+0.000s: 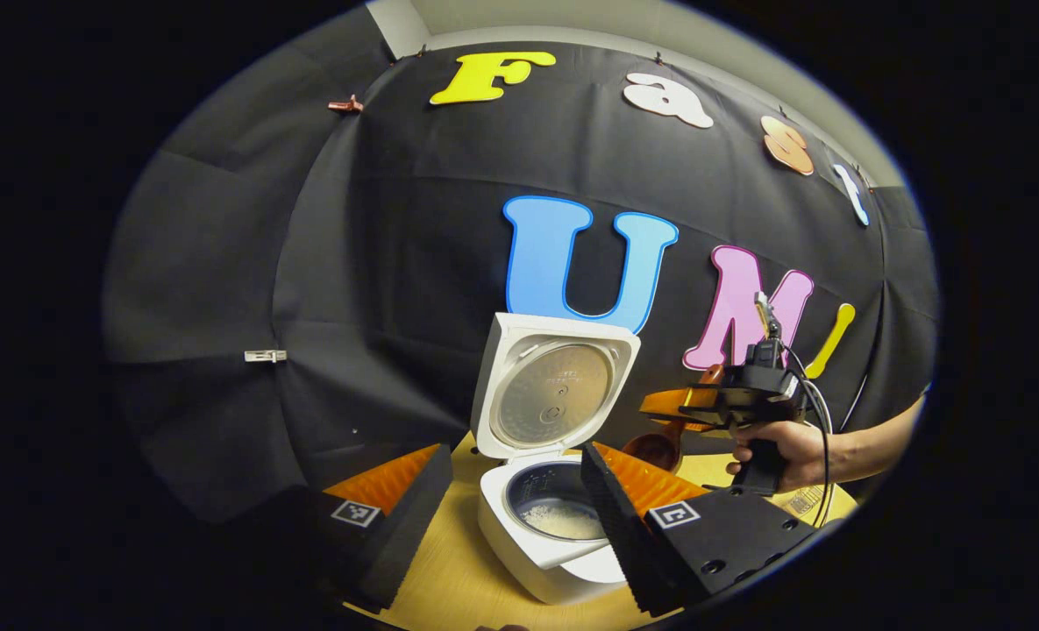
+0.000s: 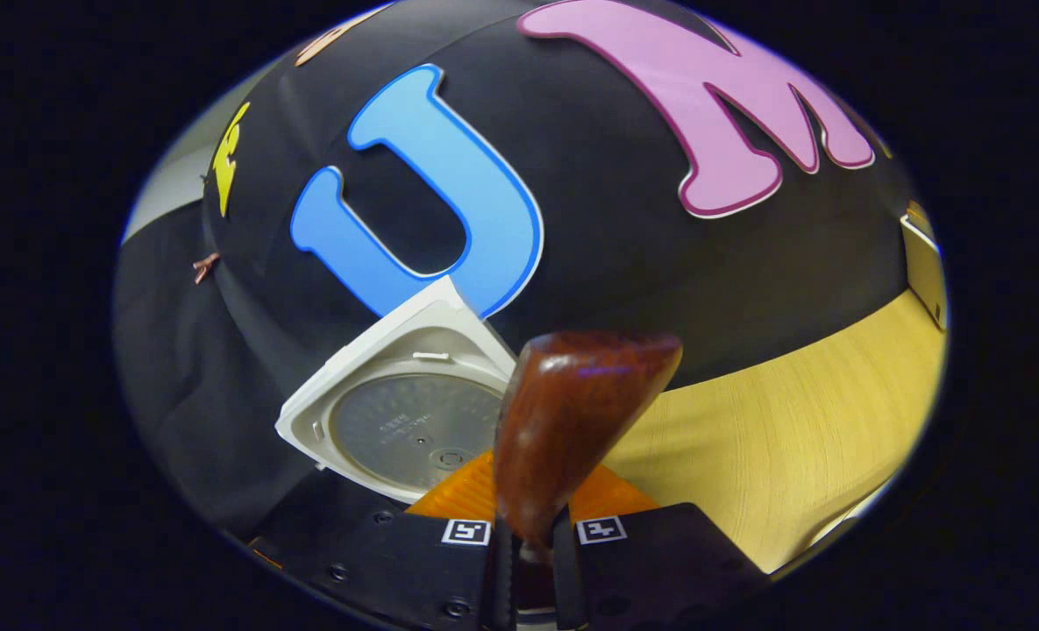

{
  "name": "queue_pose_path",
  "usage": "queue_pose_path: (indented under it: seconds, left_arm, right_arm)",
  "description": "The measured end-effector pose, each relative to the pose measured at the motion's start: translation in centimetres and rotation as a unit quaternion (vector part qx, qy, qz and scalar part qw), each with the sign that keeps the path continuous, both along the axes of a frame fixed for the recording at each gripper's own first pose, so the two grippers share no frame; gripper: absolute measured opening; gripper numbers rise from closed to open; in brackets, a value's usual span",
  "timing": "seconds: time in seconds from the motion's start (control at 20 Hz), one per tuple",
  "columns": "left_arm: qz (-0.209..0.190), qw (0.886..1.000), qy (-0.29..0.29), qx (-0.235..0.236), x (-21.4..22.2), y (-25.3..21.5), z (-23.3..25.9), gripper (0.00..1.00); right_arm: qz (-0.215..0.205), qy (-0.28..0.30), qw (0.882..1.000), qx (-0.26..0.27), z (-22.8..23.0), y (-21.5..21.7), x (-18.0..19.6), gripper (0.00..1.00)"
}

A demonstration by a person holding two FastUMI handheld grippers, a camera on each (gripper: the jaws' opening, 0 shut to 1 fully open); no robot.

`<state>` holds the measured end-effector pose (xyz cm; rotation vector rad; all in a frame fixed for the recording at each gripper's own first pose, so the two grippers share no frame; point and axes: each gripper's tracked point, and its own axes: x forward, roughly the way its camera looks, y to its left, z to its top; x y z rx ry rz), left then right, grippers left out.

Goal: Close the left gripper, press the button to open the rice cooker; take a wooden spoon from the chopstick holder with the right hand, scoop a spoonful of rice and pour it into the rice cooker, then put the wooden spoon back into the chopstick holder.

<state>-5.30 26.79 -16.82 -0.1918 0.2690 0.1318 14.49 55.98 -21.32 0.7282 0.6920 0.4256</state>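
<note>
Gripping the glossy, rounded wooden spoon [image 2: 572, 421] between both fingers, your right hand-held gripper [image 2: 532, 548] holds it to the right of the rice cooker [image 1: 541, 535]. That squarish white cooker sits on the pale wood-grain surface [image 1: 458, 578] with its lid [image 1: 554, 386] upright, showing a dull metal disc; white rice [image 1: 563, 521] lies in the pot. Your left hand-held gripper [image 1: 510, 513] spreads wide, ridged fingers flanking the cooker.
</note>
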Motion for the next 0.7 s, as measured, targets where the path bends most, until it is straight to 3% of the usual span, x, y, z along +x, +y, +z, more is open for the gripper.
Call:
queue_pose_path:
  seconds: [0.2,0.45,0.6,0.7]
  left_arm:
    - [-0.001,1.000,0.002,-0.003,0.1,0.2,-0.2,0.95]
    - [-0.002,1.000,0.002,-0.005,0.2,0.2,-0.5,0.95]
    - [-0.002,1.000,0.003,-0.010,0.1,0.1,-0.6,0.95]
    - [-0.002,1.000,0.002,-0.012,0.0,-0.1,-0.7,0.95]
  right_arm:
    - [0.042,-0.049,0.996,-0.053,0.3,1.6,-0.2,0.21]
    - [0.094,-0.108,0.984,-0.110,0.5,3.6,-0.8,0.21]
    - [0.132,-0.148,0.970,-0.140,0.7,4.8,-1.3,0.20]
    - [0.168,-0.184,0.954,-0.168,1.0,5.8,-1.8,0.21]
